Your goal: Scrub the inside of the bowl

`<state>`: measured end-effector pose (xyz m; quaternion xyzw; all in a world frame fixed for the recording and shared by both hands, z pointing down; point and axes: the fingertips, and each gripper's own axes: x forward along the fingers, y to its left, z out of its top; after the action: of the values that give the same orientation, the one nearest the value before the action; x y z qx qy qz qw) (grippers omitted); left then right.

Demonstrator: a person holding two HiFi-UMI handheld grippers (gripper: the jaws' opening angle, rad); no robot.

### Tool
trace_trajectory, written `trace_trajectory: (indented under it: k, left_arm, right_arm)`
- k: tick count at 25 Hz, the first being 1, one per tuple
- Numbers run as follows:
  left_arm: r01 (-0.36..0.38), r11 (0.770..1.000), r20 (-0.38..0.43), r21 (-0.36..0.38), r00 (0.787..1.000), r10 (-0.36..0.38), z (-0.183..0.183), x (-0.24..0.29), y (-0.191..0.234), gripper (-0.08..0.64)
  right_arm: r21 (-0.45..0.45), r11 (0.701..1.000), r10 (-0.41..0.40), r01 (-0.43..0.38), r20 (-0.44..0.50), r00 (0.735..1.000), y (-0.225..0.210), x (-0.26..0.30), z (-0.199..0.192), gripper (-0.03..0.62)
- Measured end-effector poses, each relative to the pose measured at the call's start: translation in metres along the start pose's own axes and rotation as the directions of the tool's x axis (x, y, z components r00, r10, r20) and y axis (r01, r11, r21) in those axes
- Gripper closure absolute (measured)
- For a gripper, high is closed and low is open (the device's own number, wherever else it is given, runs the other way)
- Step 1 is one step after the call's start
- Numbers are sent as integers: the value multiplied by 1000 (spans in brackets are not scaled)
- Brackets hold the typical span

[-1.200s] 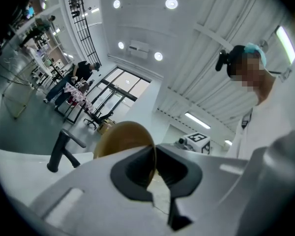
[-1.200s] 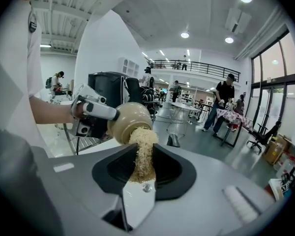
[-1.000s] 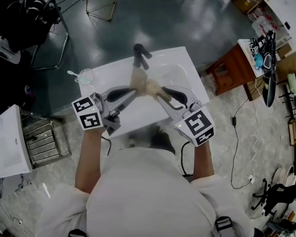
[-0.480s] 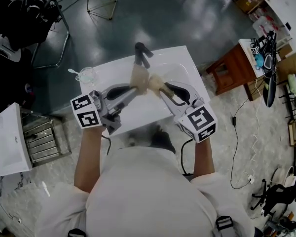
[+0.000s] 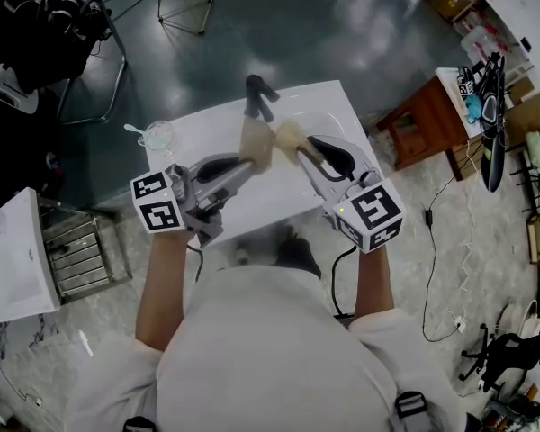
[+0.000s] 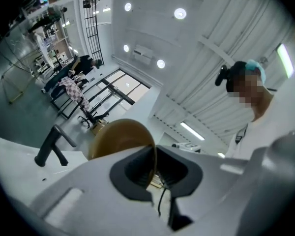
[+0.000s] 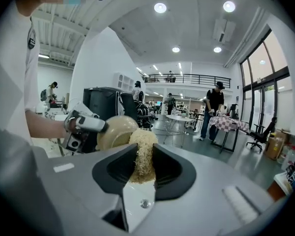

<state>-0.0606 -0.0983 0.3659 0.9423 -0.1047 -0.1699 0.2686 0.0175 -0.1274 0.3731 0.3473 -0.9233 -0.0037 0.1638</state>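
My left jaws are nearly together, pinched on the thin rim of the bowl (image 6: 119,137), and its wall runs edge-on straight between the pads of the left gripper (image 6: 155,170). My right gripper (image 7: 140,167) stands half-wide, clamped on the fibrous scrubber (image 7: 141,149), which bulges out past the tips.

Now the relation that counts. The scrubber sits just right of the bowl, level with it, and the bowl stands on edge with a round face turned toward my right hand. So the right hand is the working one, and its way in is leftward, across to the bowl. Whether the fibres touch the bowl I cannot tell; from above they look just beside it.

The faucet (image 5: 258,95) rises just behind the bowl and the white sink (image 5: 193,133) lies below it. I judge the next stroke wants the scrubber pushed left into the hollow, with my left holding the rim steady.
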Motion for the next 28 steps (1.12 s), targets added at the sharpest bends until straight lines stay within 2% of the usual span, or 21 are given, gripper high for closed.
trace_trajectory:
  k: [4, 8, 10, 15, 19, 23, 28]
  left_arm:
    - [-8, 1000, 9, 17, 1000, 8, 9, 1, -2, 538]
    - [-63, 998, -10, 24, 998, 63, 7, -5, 11, 545]
    - [-81, 996, -47, 34, 995, 82, 0, -4, 14, 545]
    - [-26, 999, -47, 37, 999, 28, -4, 4, 2, 541]
    - [-42, 997, -36, 71, 998, 44, 2, 3, 1, 541]
    - [-67, 995, -27, 71, 997, 69, 4, -1, 7, 545]
    - [-82, 994, -39, 66, 996, 85, -2, 2, 10, 545]
  right_arm:
    - [-2, 999, 33, -33, -24, 999, 11, 1, -7, 494]
    - [-41, 998, 57, -56, 20, 998, 23, -4, 4, 492]
    - [-39, 999, 34, -32, 43, 998, 19, -5, 8, 492]
    - [19, 999, -39, 38, 27, 999, -4, -2, 0, 492]
    - [26, 1000, 19, -18, -37, 999, 7, 2, -16, 494]
    - [19, 995, 103, -102, -36, 994, 24, -2, -14, 494]
    - [43, 995, 85, -85, 9, 996, 19, -7, -6, 494]
